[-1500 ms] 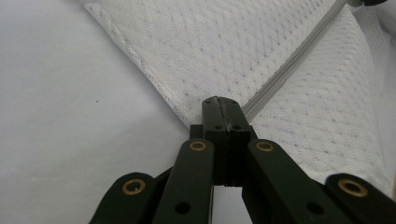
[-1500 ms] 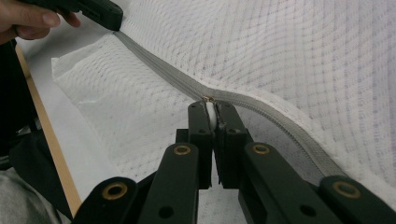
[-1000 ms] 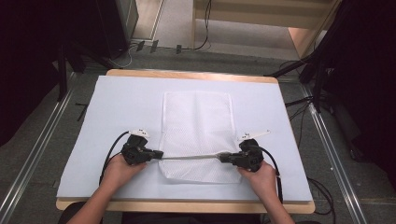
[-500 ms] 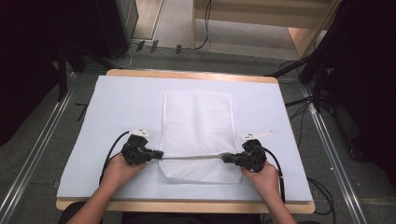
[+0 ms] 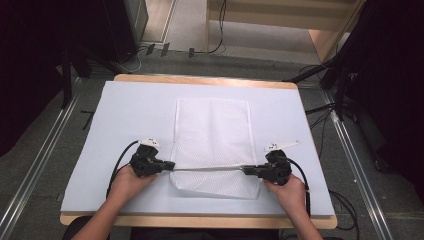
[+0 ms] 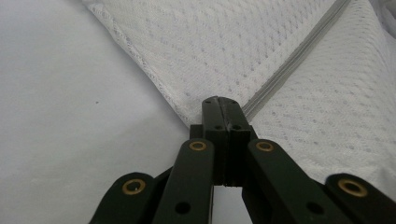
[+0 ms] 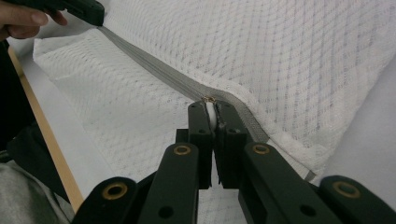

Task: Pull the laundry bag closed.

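A white mesh bag (image 5: 212,130) lies flat on the pale mat (image 5: 125,115), with a grey zipper (image 5: 207,170) running across its near end. My left gripper (image 5: 170,165) is shut on the bag's left edge at the zipper's end; in the left gripper view its tips (image 6: 222,103) pinch the mesh (image 6: 210,42) where the zipper (image 6: 299,51) begins. My right gripper (image 5: 246,170) is shut at the zipper's right end. In the right gripper view its tips (image 7: 211,108) clamp a small white zipper pull (image 7: 211,116) on the grey zipper (image 7: 154,67). The zipper is stretched taut between both grippers.
The mat covers a wooden table whose front edge (image 5: 200,221) lies just below my hands. Cables (image 5: 117,170) trail from each gripper. Metal rails (image 5: 350,150) and dark equipment (image 5: 75,35) flank the table. The left gripper (image 7: 70,7) and a hand appear far off in the right gripper view.
The right gripper has edged slightly to the right along the zipper line. The left gripper and the bag have kept still.
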Available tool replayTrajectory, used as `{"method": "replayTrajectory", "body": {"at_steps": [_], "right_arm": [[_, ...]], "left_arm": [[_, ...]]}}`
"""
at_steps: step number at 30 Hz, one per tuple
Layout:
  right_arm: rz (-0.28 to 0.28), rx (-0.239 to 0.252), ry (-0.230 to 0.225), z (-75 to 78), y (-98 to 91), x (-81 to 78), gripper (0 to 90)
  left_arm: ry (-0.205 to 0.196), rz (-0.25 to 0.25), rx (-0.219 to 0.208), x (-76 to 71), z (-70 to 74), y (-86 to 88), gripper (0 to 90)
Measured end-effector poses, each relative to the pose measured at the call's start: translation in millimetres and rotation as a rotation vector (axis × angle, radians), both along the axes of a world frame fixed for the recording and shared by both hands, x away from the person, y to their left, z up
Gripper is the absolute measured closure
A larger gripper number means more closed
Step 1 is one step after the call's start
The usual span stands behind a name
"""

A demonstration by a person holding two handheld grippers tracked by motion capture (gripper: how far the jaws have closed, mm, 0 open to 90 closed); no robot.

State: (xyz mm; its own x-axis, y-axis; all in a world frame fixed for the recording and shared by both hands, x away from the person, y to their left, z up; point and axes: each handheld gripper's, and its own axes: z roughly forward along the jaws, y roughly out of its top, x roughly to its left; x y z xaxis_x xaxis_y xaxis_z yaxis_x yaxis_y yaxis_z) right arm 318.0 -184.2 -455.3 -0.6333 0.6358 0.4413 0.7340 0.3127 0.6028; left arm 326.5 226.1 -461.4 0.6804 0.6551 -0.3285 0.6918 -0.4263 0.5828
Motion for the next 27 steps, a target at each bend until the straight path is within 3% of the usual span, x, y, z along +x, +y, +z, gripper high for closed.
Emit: {"method": "replayTrajectory", "body": {"at_steps": [19,25,26,27], "right_arm": [[-0.027,-0.016,0.007,0.9,-18.9,0.7,88.7],[0.002,-0.028,0.008,0.1,-21.1,2.2,88.8],[-0.018,-0.060,-0.005,0.8,-24.3,2.7,88.7],[-0.046,-0.041,0.008,1.4,-35.5,3.9,88.7]], "left_arm": [[0.001,-0.001,-0.006,0.0,-0.4,0.3,90.0],[0.000,-0.003,-0.006,0.0,-0.6,0.9,90.0],[-0.001,-0.002,-0.007,-0.1,-0.7,0.9,90.0],[-0.001,-0.003,-0.007,-0.2,-0.6,0.8,90.0]]}}
